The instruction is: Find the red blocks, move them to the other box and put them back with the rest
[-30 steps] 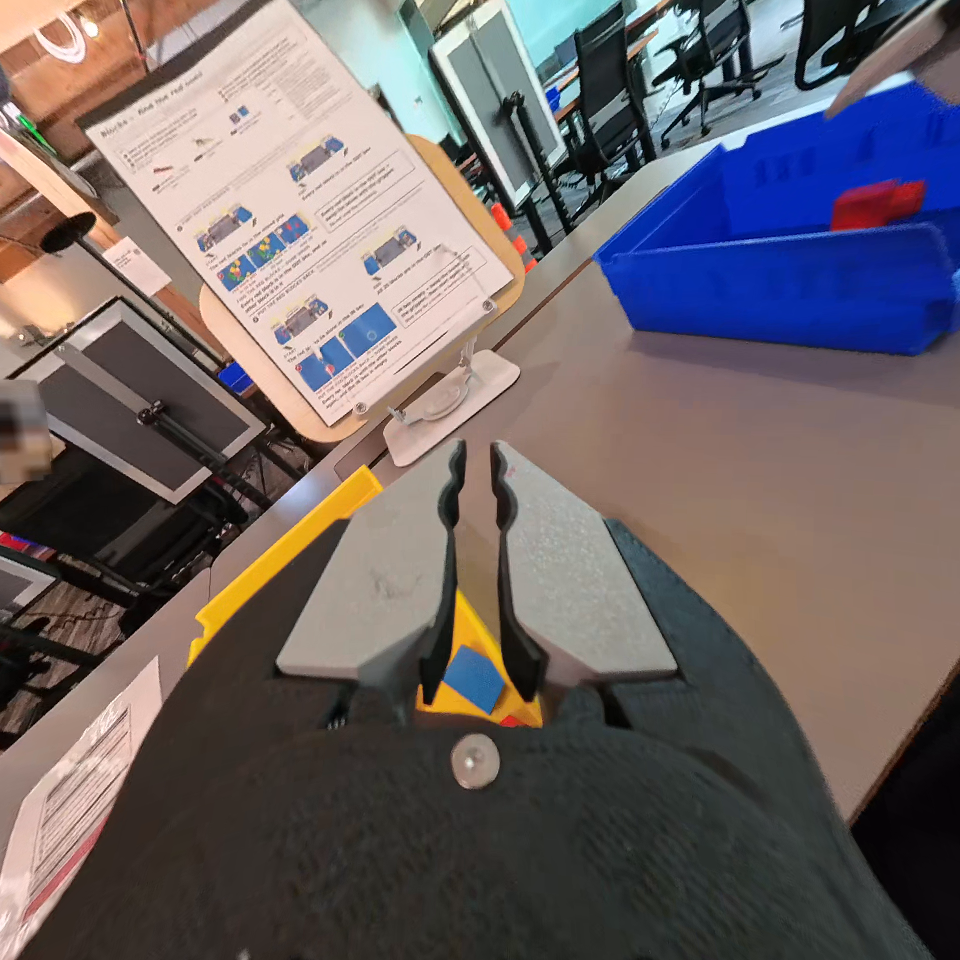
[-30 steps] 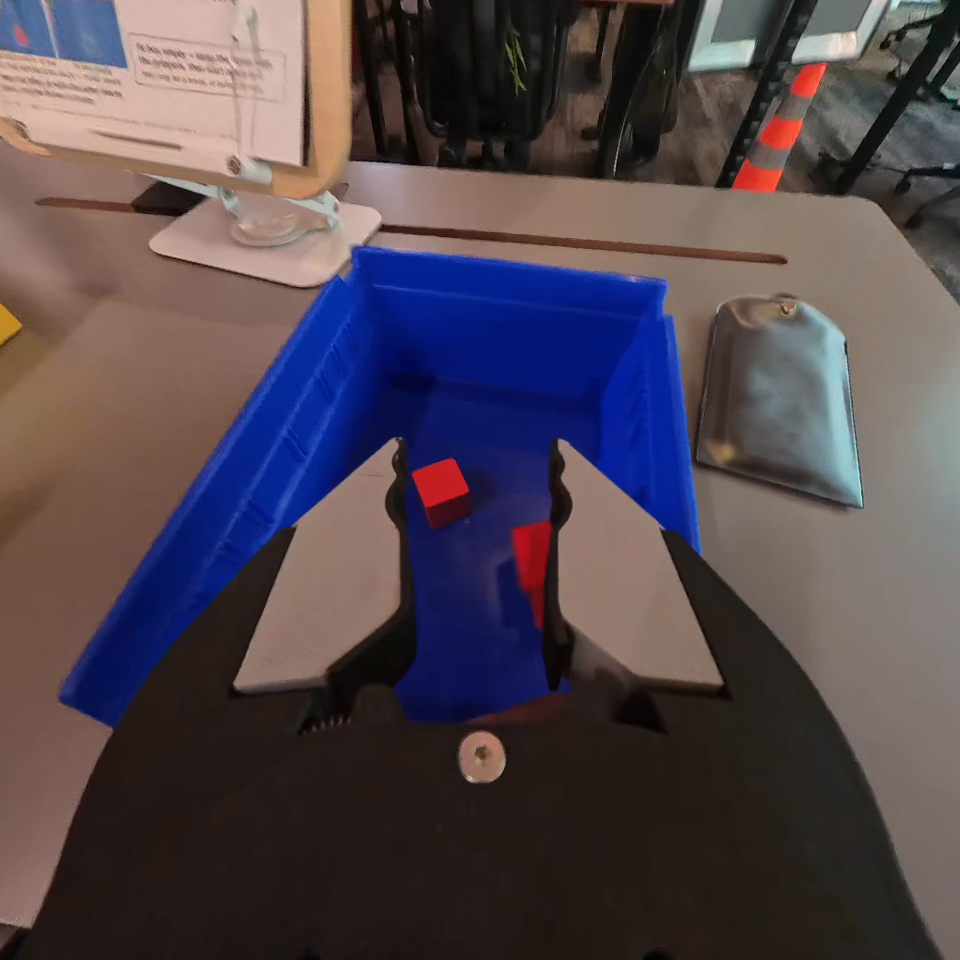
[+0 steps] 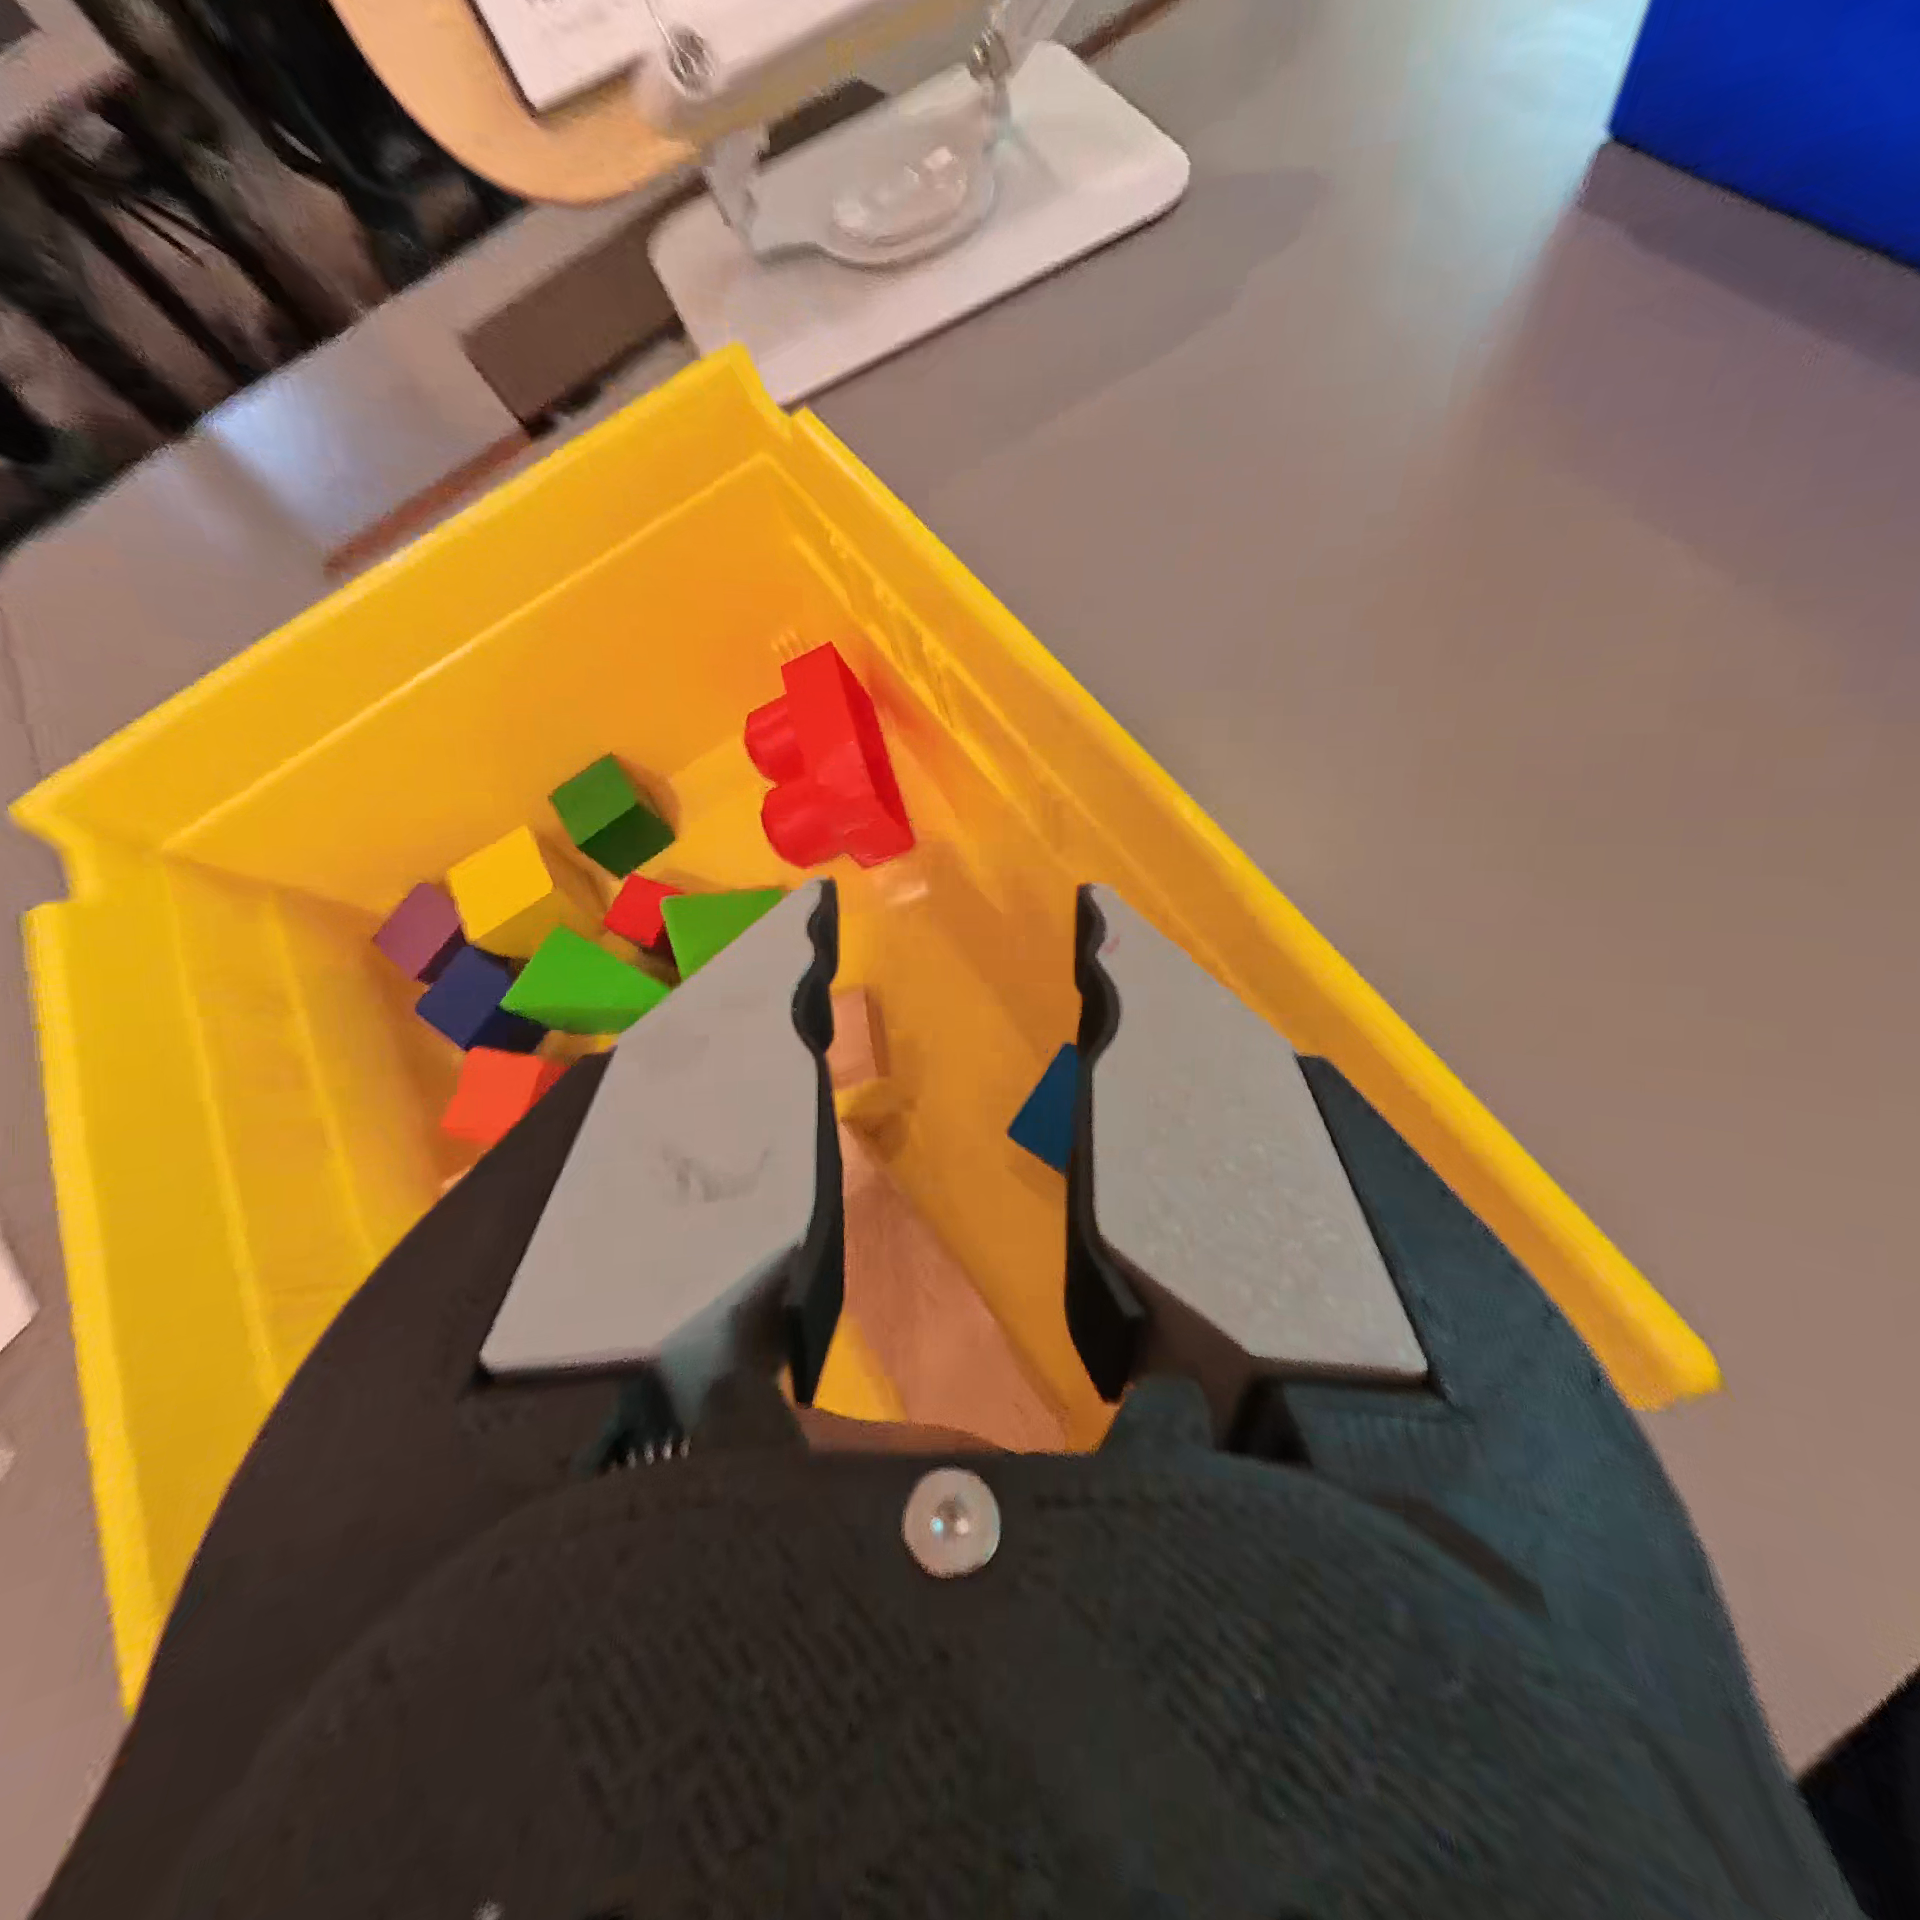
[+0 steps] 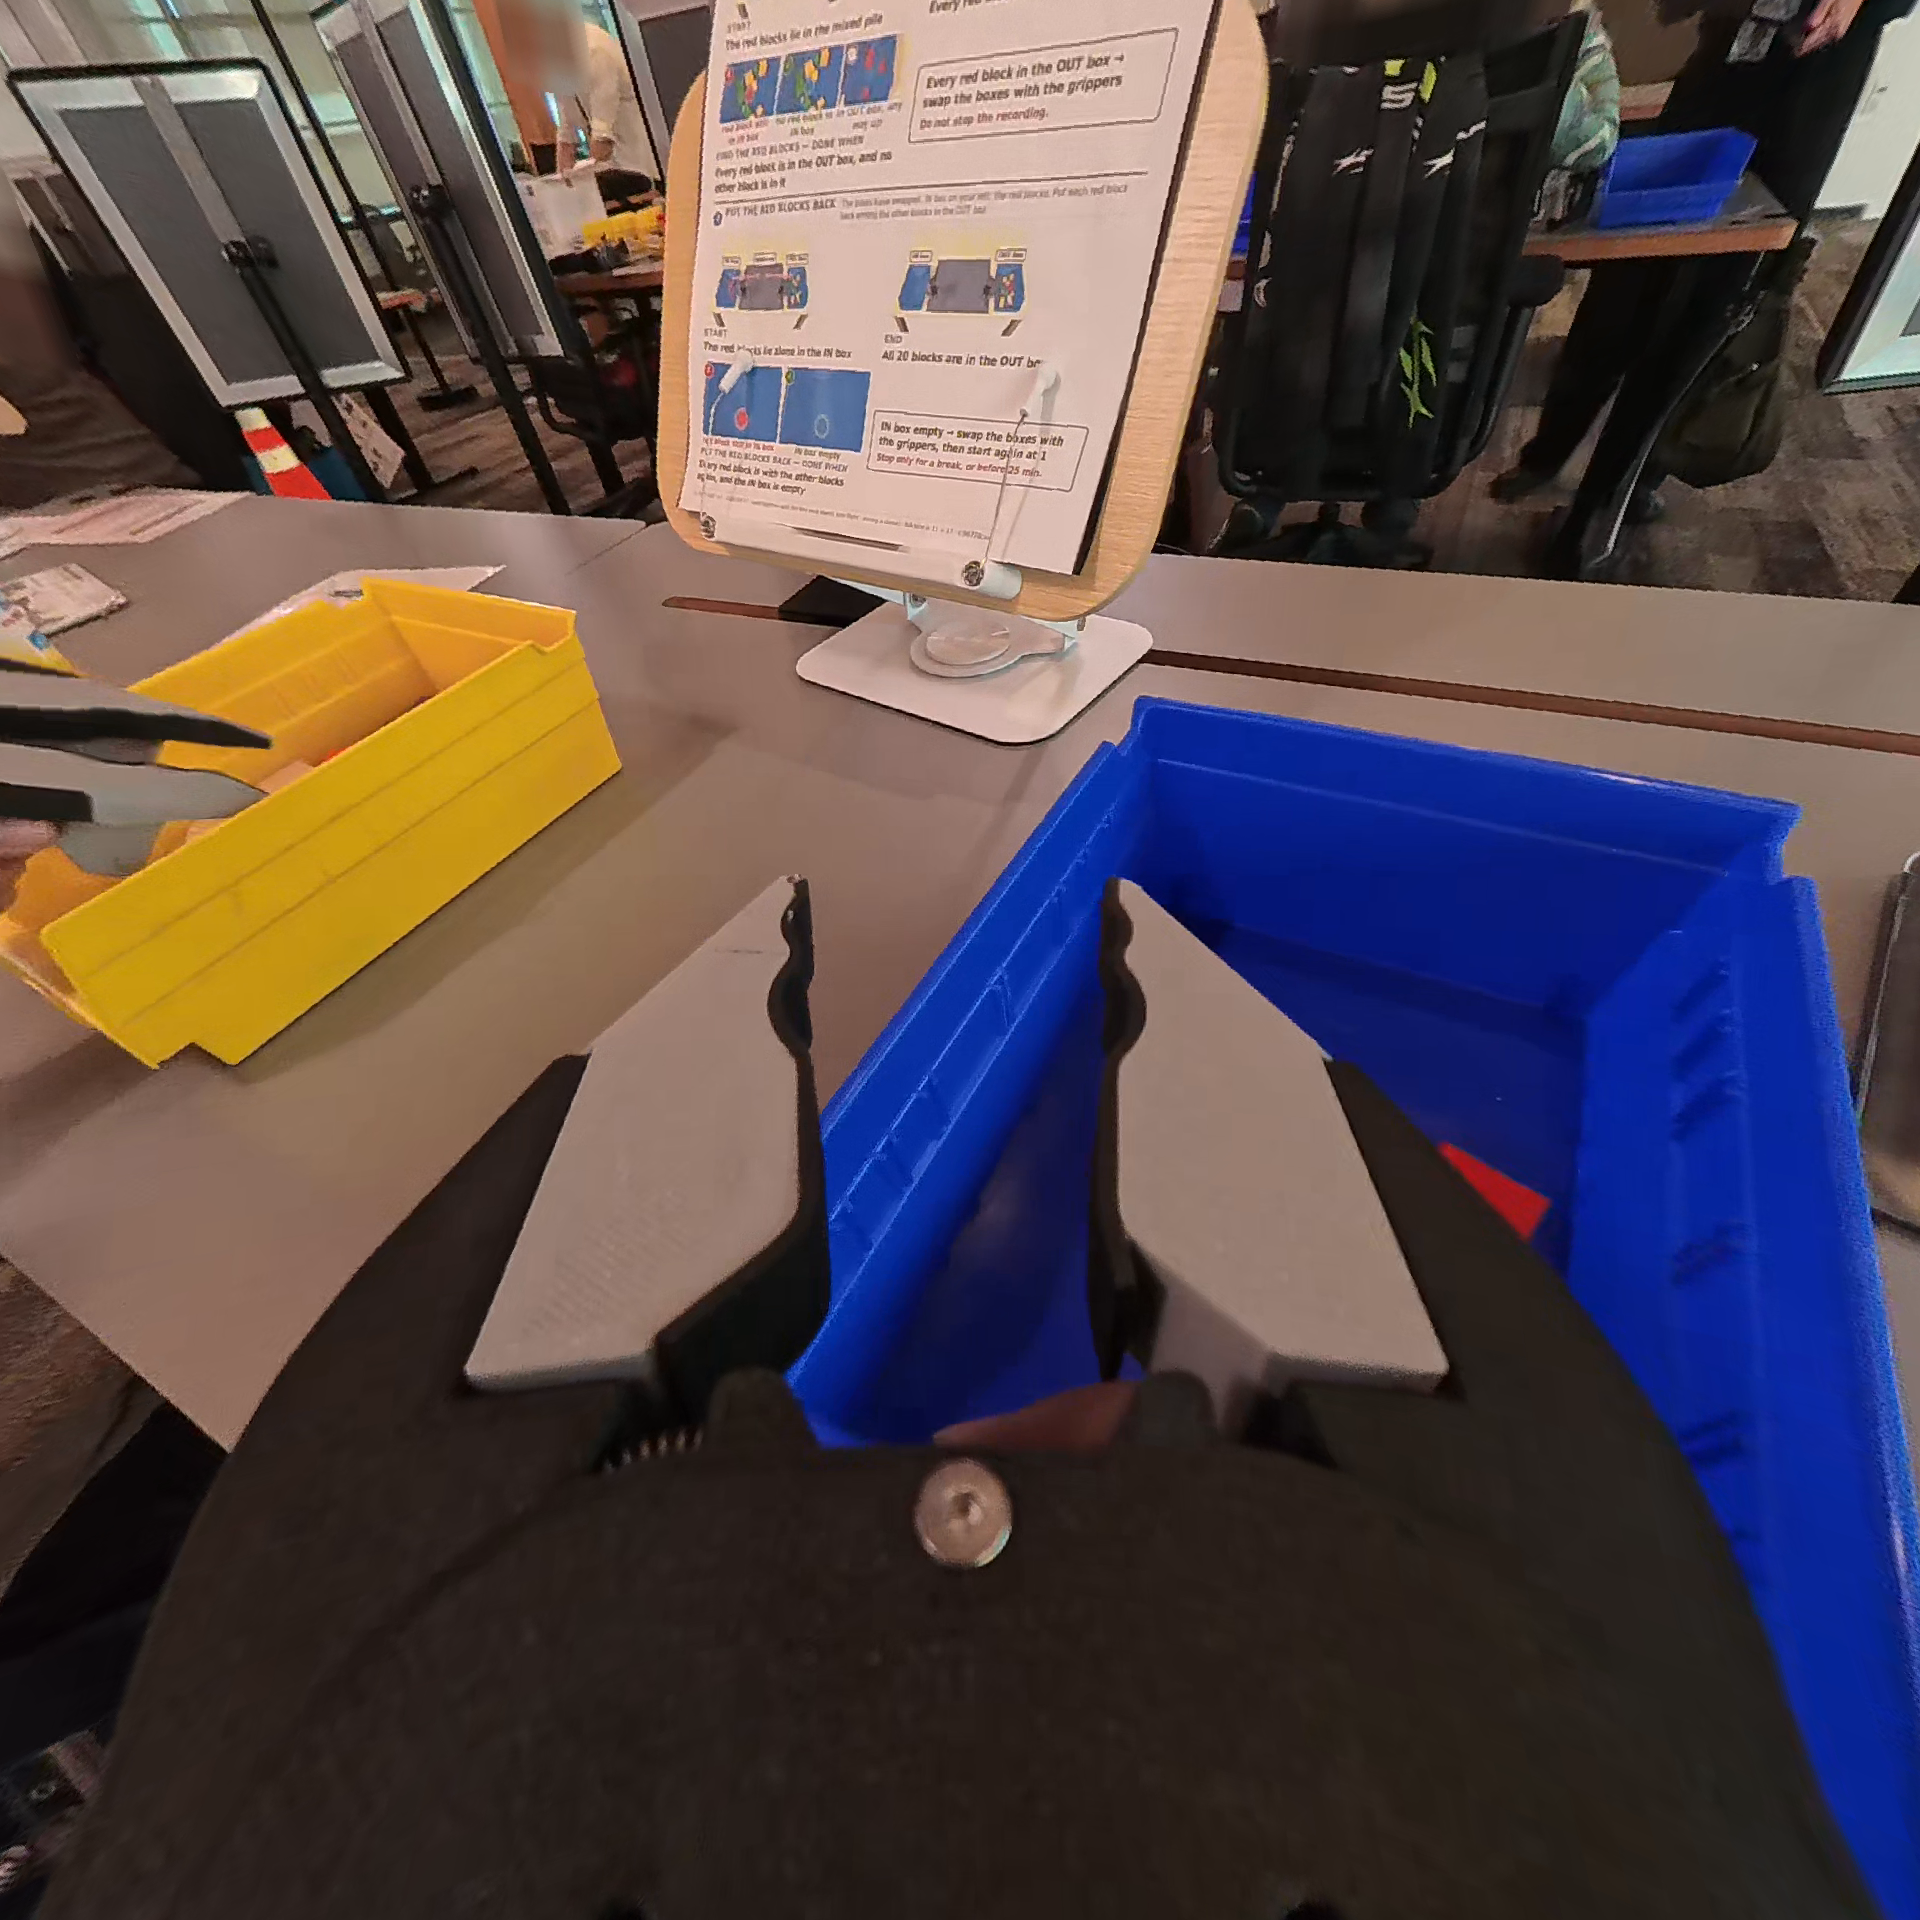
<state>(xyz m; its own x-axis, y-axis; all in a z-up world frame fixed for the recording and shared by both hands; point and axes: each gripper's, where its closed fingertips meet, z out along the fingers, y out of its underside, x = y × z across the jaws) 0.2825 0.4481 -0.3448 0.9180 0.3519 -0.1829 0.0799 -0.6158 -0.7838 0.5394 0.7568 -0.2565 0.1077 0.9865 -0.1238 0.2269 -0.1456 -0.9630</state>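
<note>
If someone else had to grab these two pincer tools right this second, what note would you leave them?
Left gripper: open, nothing held, over the yellow box.
Right gripper: open, nothing held, at the near left wall of the blue box.
Yellow box: a mixed pile, with a big red knobbed block by the right wall and a small red block among the green ones.
Blue box: one red block shows on the floor, partly hidden behind the right gripper.
Done: at least one red block is in the blue box.
Left: which phase this is I cannot tell; red blocks lie in both boxes.

Bare table (image 4: 727, 831) between yellow box (image 4: 343, 831) and blue box (image 4: 1039, 987).
</note>
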